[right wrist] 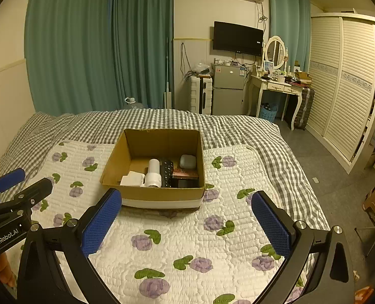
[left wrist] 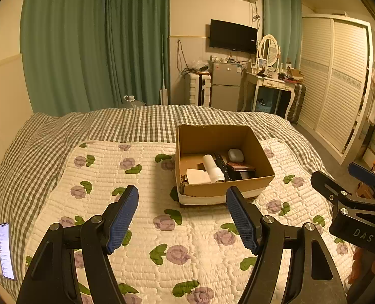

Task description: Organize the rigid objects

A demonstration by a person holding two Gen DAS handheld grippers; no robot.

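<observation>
Left wrist view has the open cardboard box (left wrist: 224,162) at about one o'clock of the left gripper (left wrist: 182,219), sitting on a white quilt (left wrist: 146,217) with purple flowers and green leaves; that quilt lies over a grey-and-white checked cover (left wrist: 43,147). Inside the box, from nine to three o'clock, lie a white block (left wrist: 197,176), a white tube (left wrist: 213,169) with a flared near end, a dark ribbed remote (left wrist: 221,163), and a dark flat case (left wrist: 240,167), with a pale rounded case (left wrist: 236,155) behind it at about one o'clock. The near wall of the box hides the near ends of these things, and the dark items run together in shadow, so their exact kind is hard to tell. A pale band runs along the foot of the box; whether it is a flap or something under it cannot be told. Both tools are released and grip nothing: the left gripper's blue, finely dimpled pads stand apart over bare quilt, and the right gripper (right wrist: 186,220) does the same in its own view, short of the box. A lit phone (left wrist: 6,250) lies at the left view's eight o'clock edge, distorted by the lens.
</observation>
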